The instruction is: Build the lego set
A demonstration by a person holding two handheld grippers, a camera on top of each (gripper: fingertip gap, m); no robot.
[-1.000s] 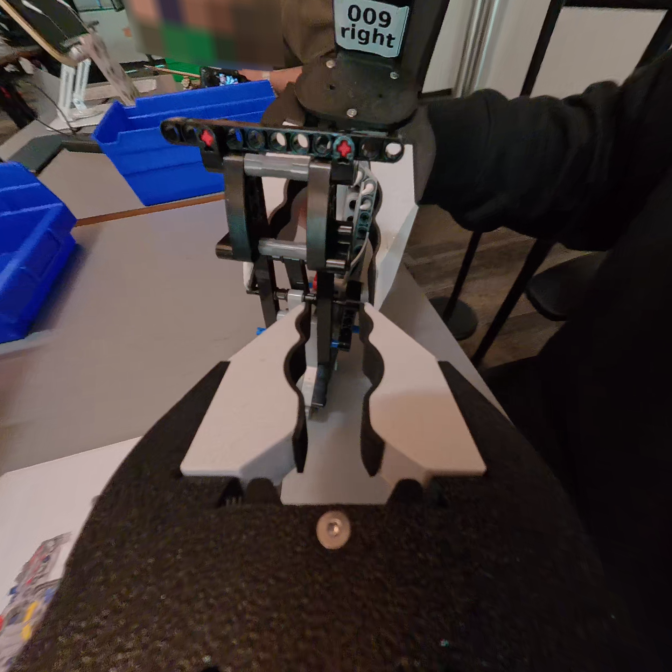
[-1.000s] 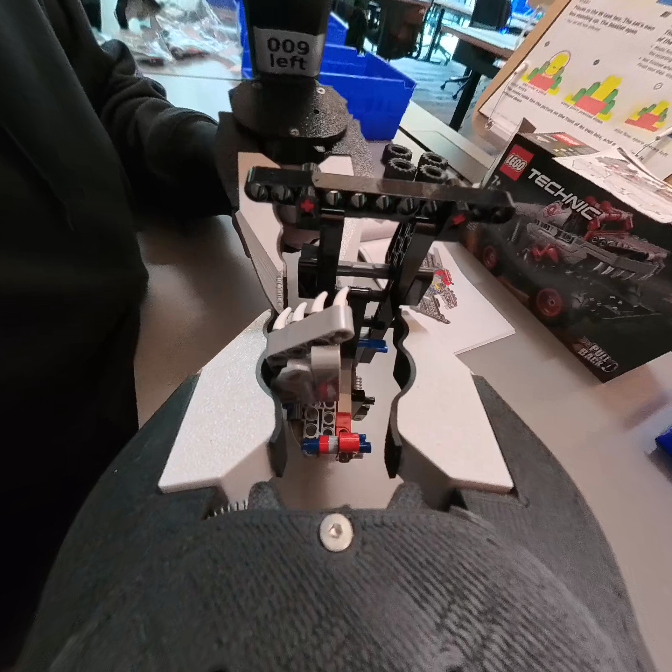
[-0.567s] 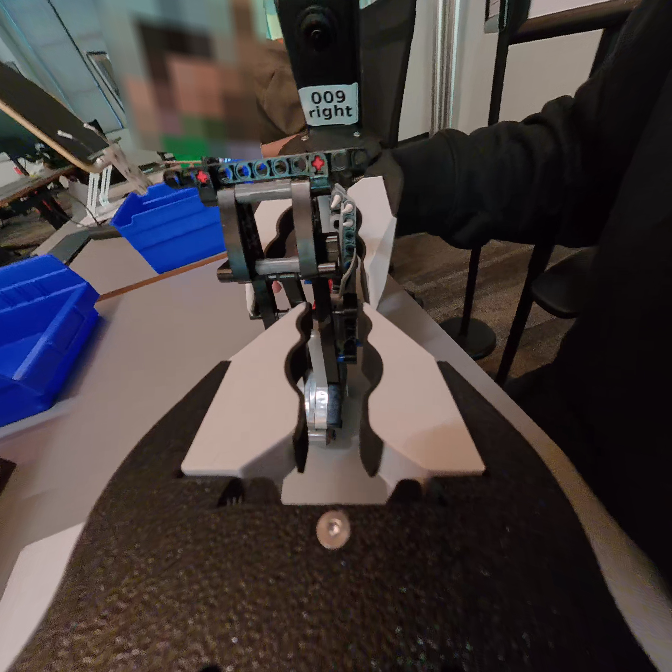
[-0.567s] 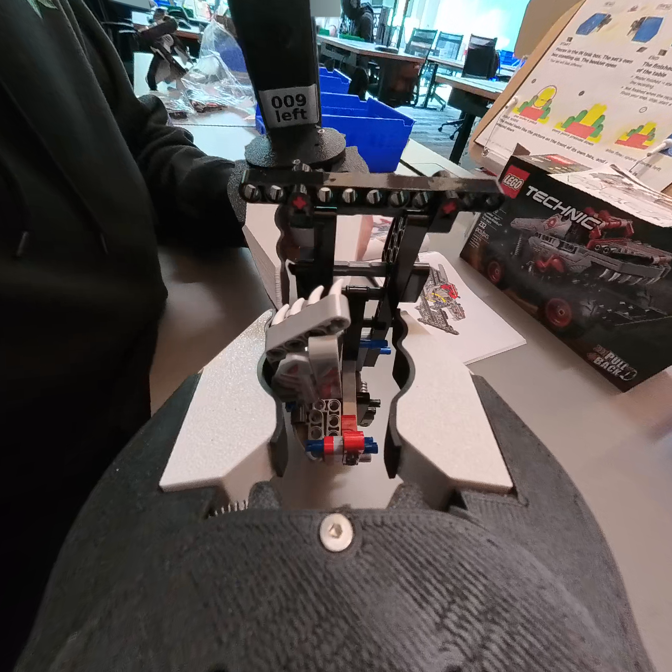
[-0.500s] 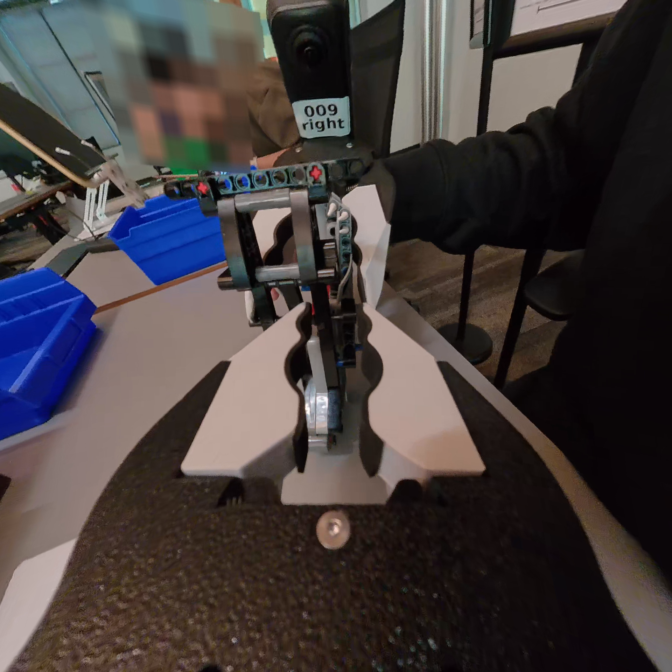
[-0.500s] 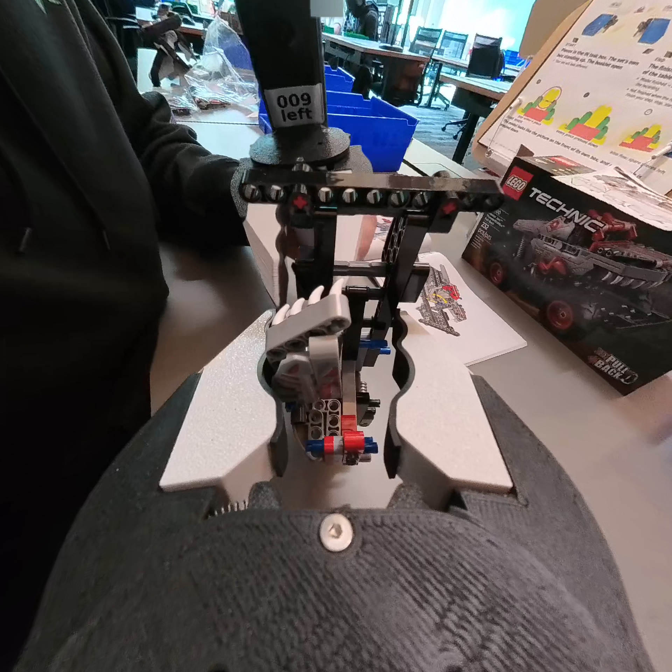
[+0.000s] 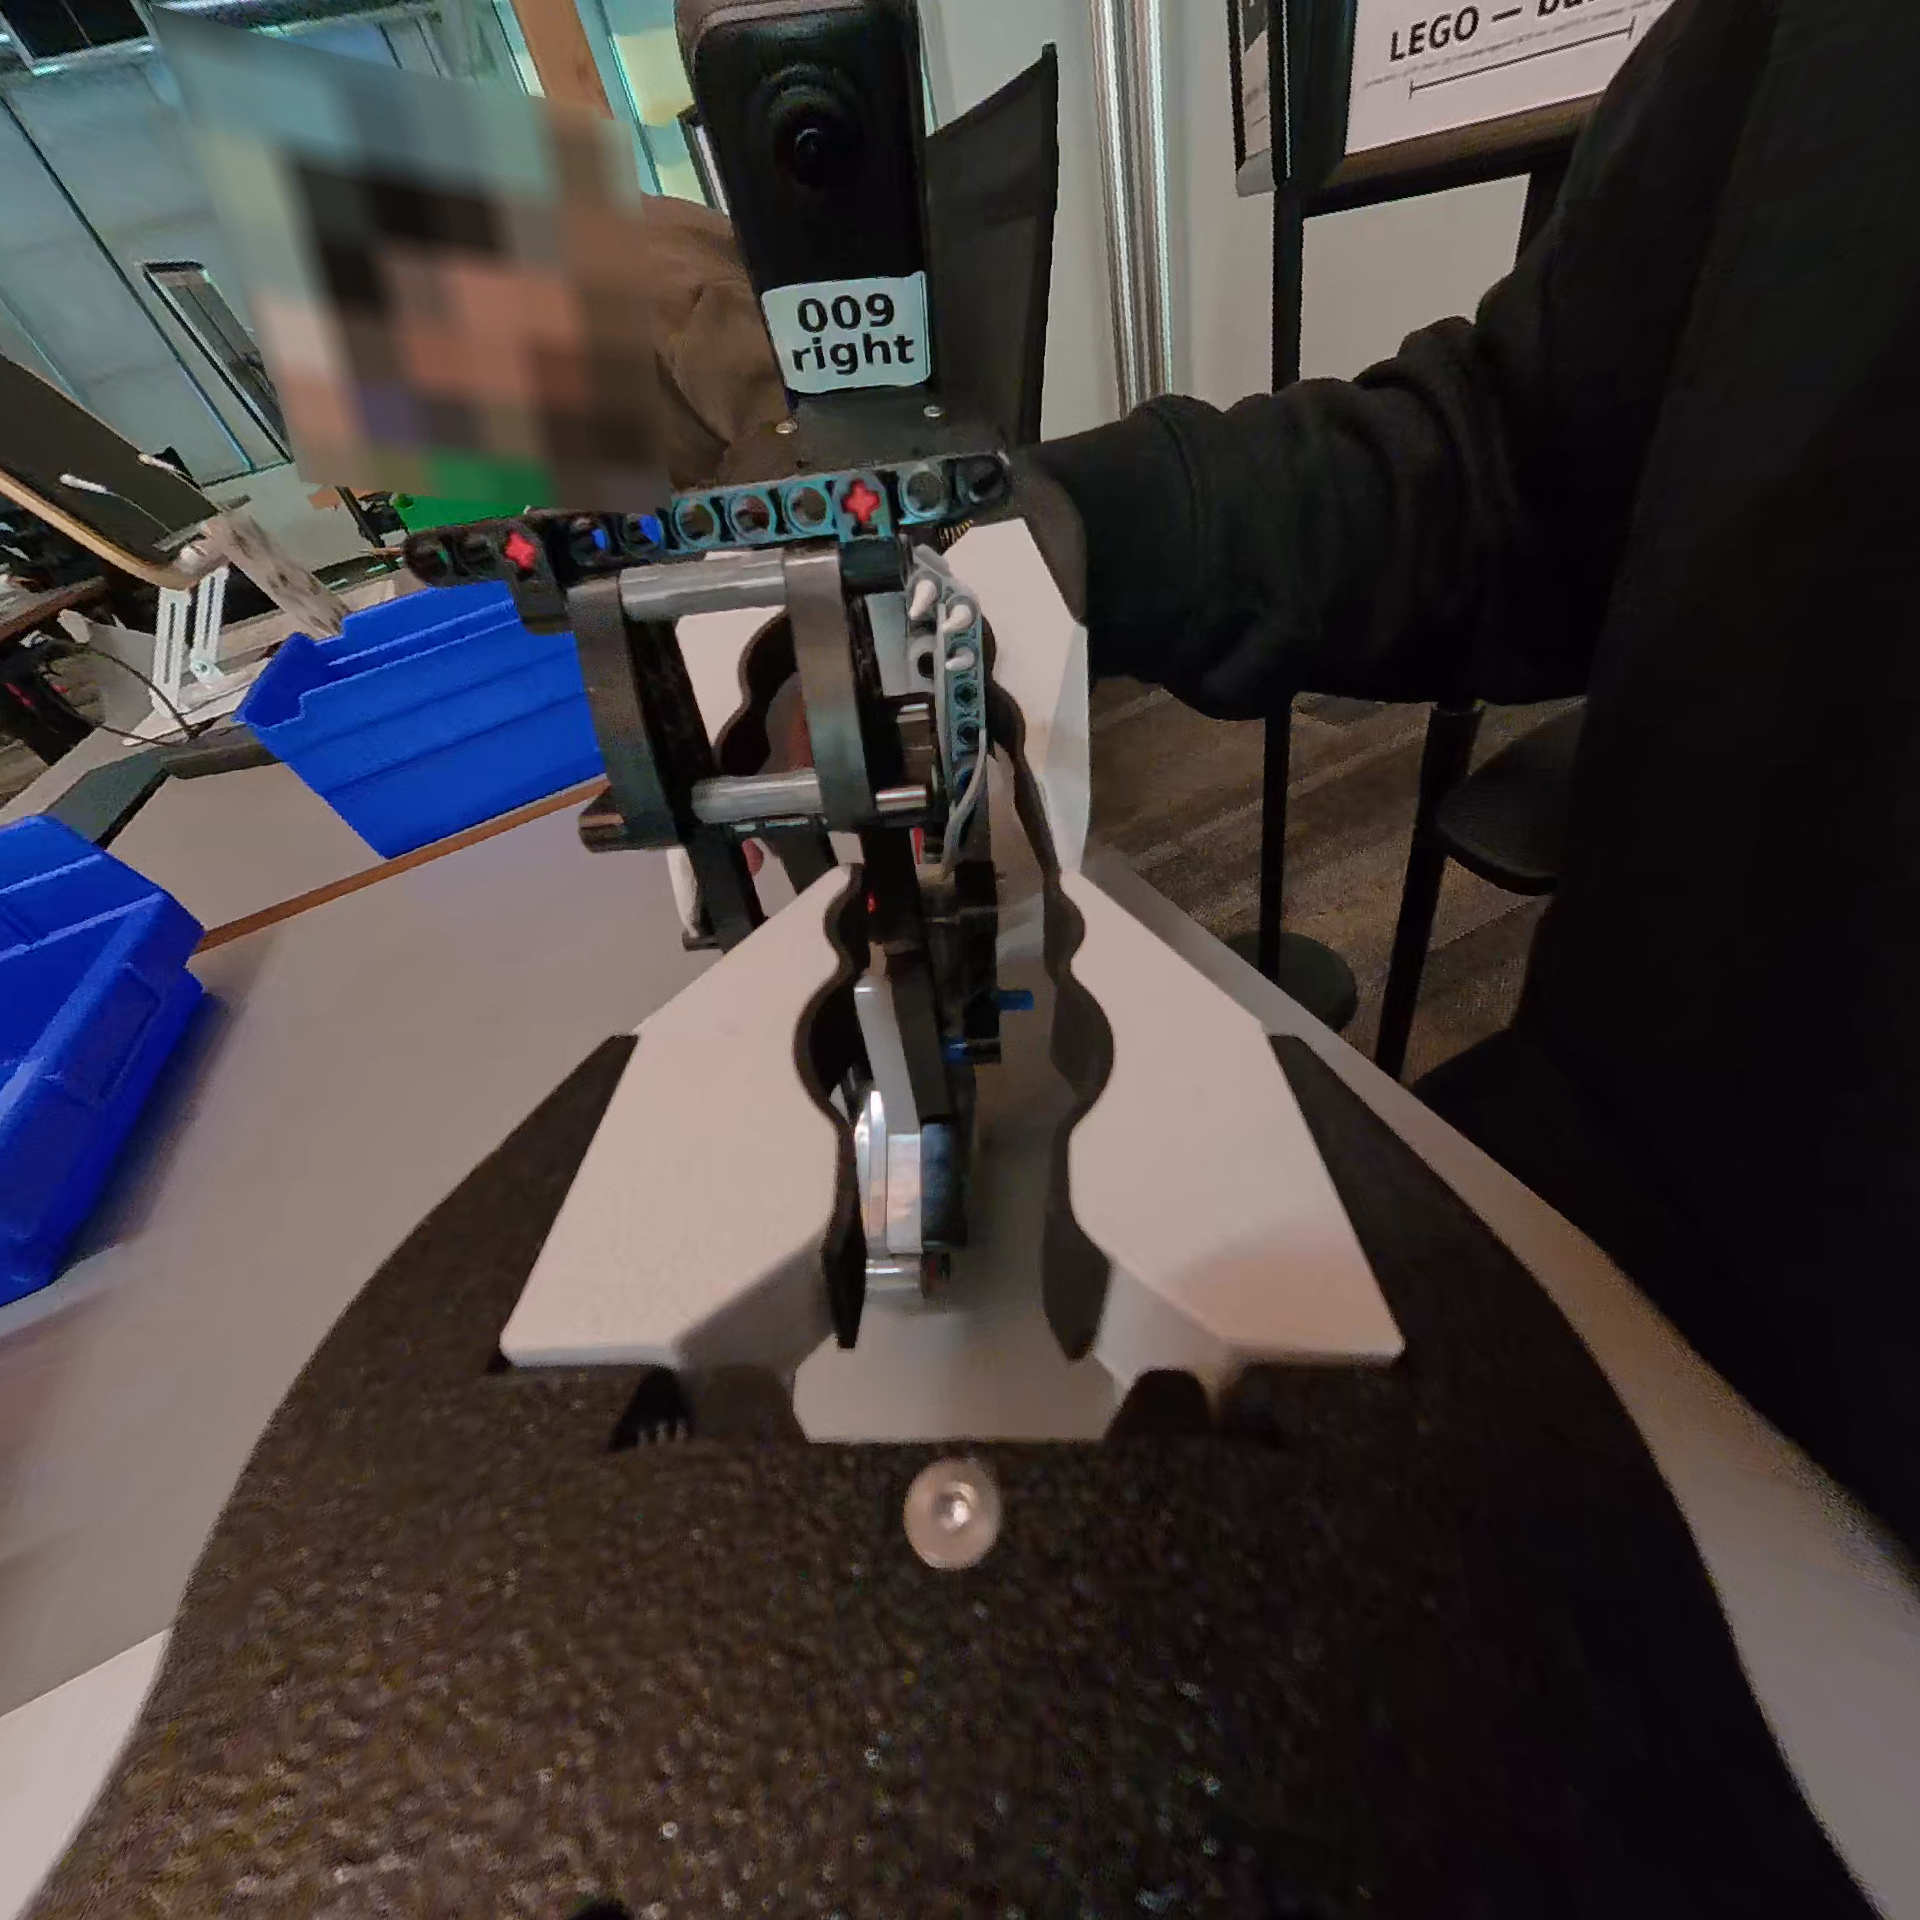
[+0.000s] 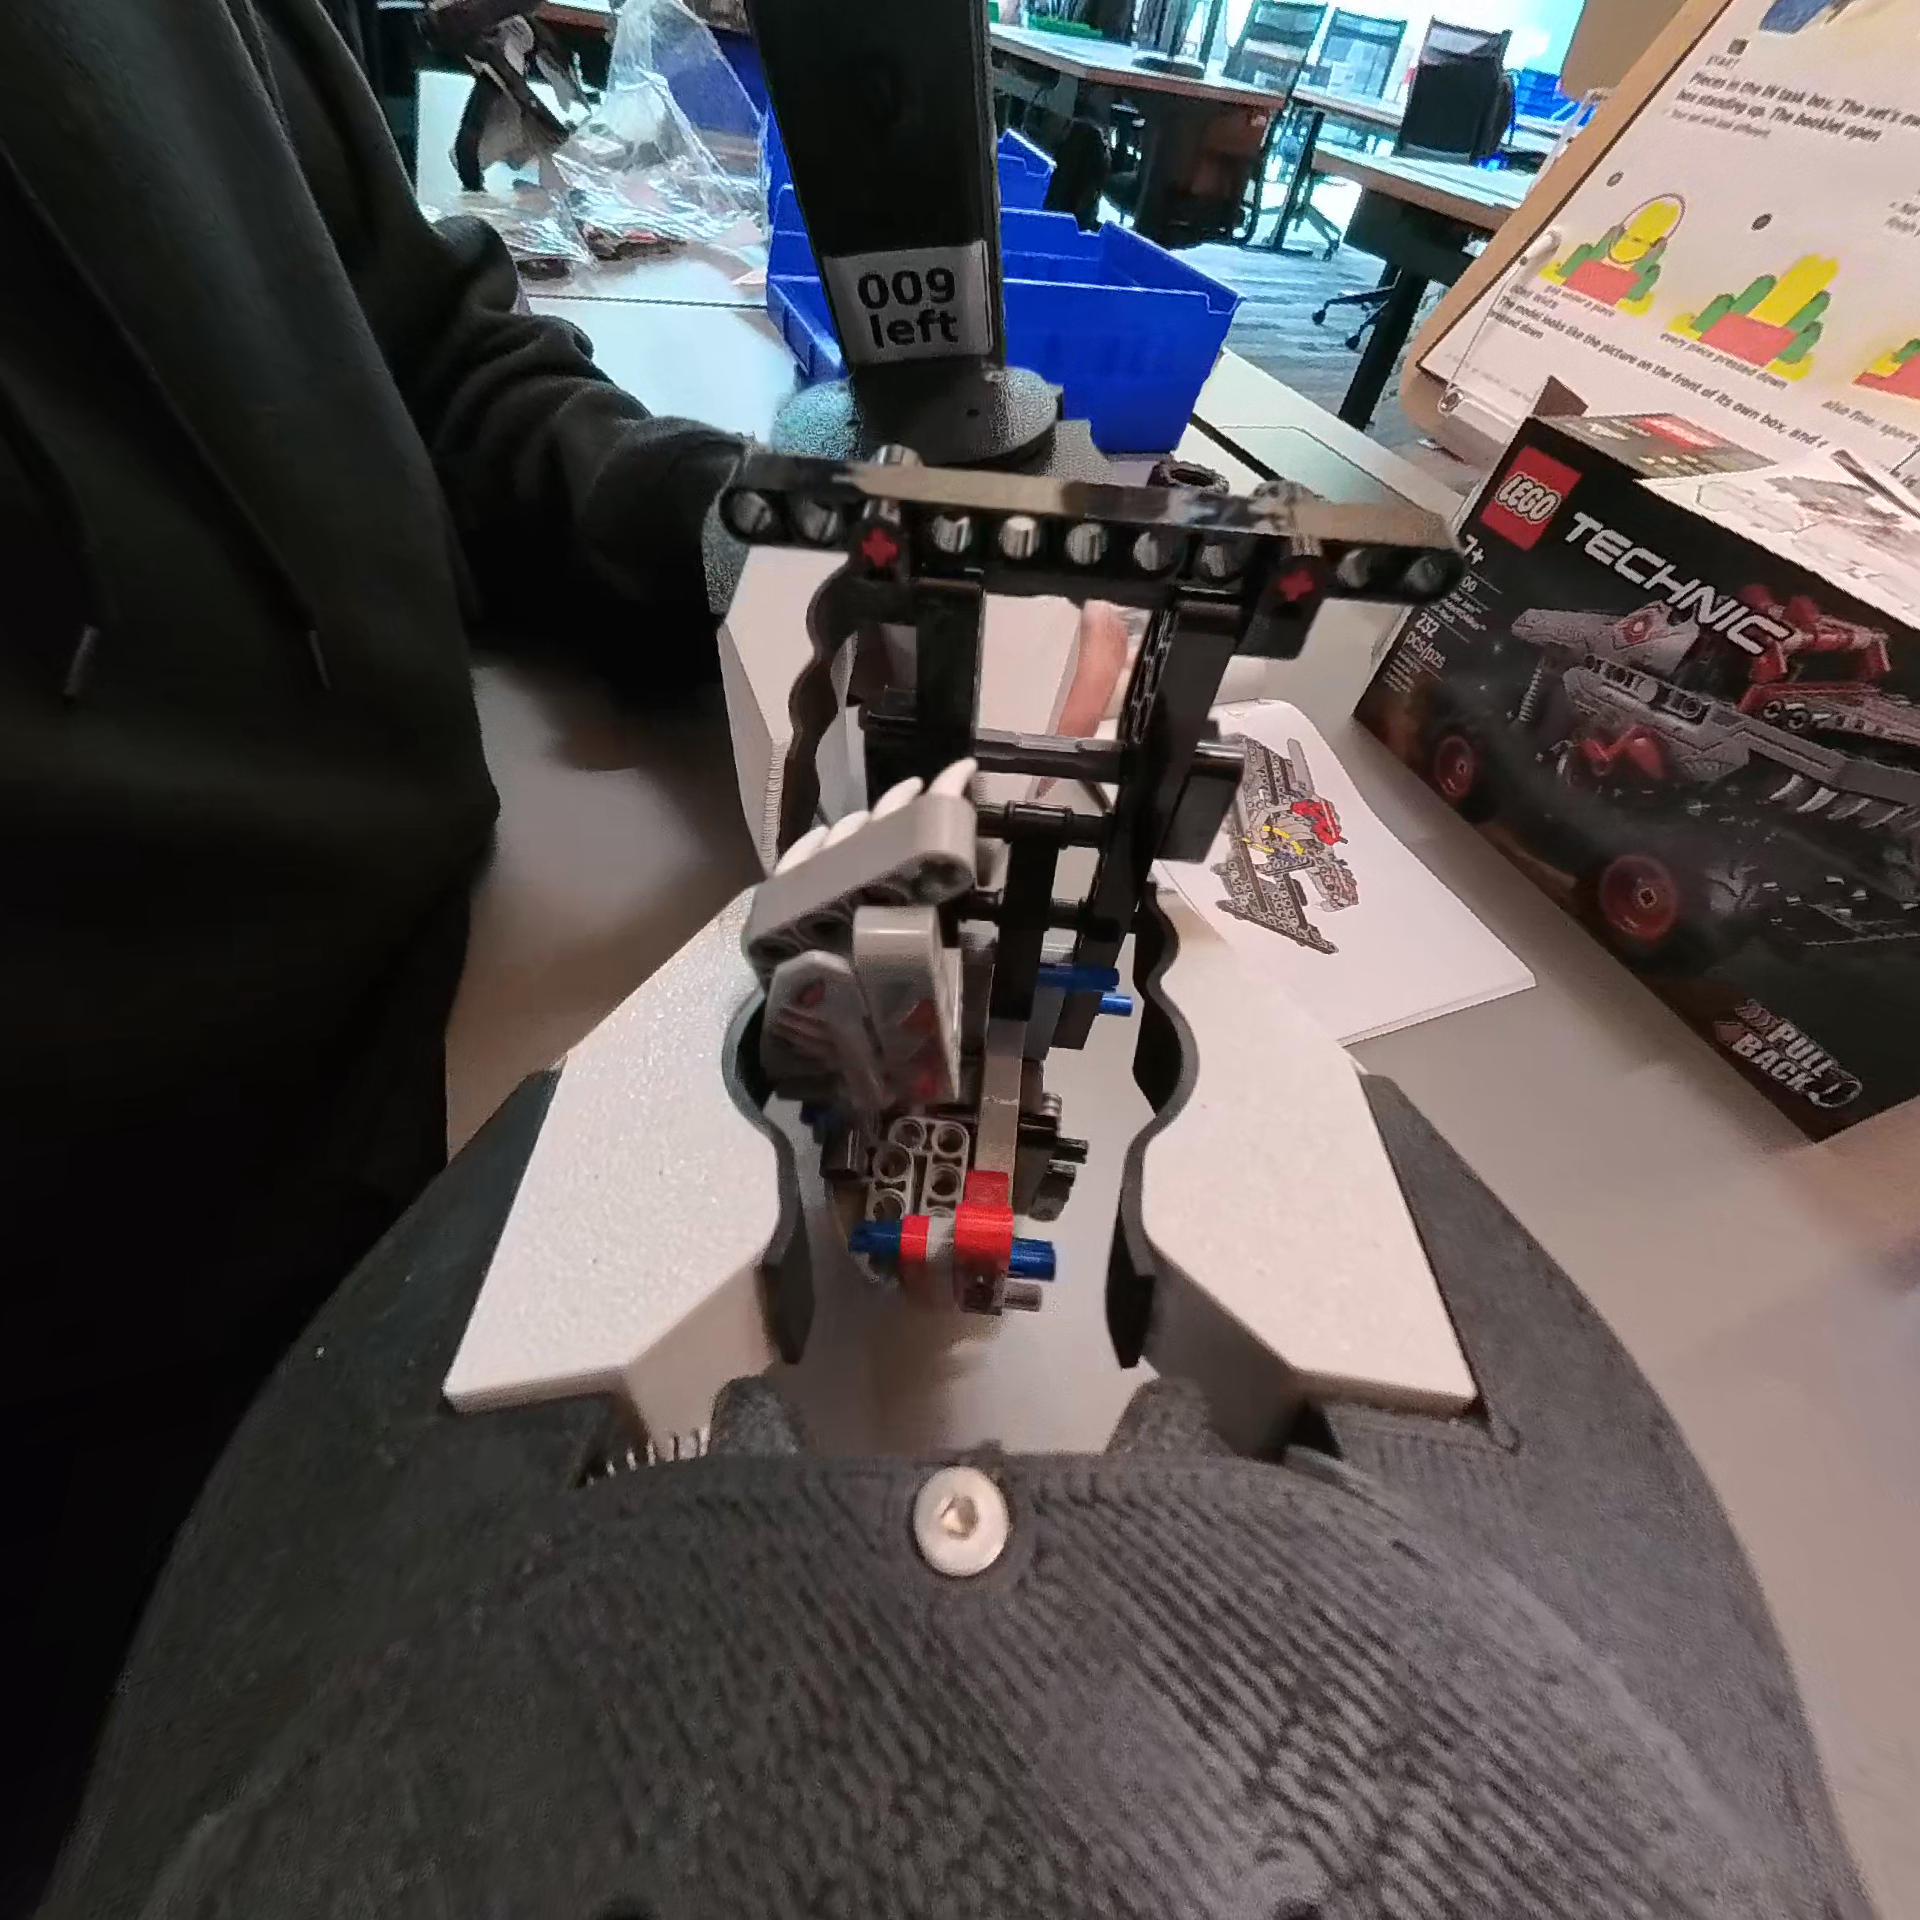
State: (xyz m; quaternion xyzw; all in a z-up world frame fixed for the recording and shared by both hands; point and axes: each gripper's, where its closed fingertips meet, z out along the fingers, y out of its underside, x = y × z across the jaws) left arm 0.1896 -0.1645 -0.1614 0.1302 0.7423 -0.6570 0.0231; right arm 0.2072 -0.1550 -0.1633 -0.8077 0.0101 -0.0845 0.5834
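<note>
Since lego assembly (image 7: 831,790) is clamped between jaws of left gripper (image 7: 940,997) and right gripper (image 8: 951,997), off counter (image 7: 395,997): judged light, stiff, pin joints fragile. Best held at black frame beams, not long cross beam (image 8: 1081,540) beyond jaws.

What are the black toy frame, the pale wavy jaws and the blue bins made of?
The black beam-and-pin toy frame looks like hard glossy plastic: its top beam reflects light. The pale grey wavy jaws look like matte, faintly grainy plastic, possibly printed. The blue open-topped bins look like smooth moulded plastic with an even sheen.
</note>
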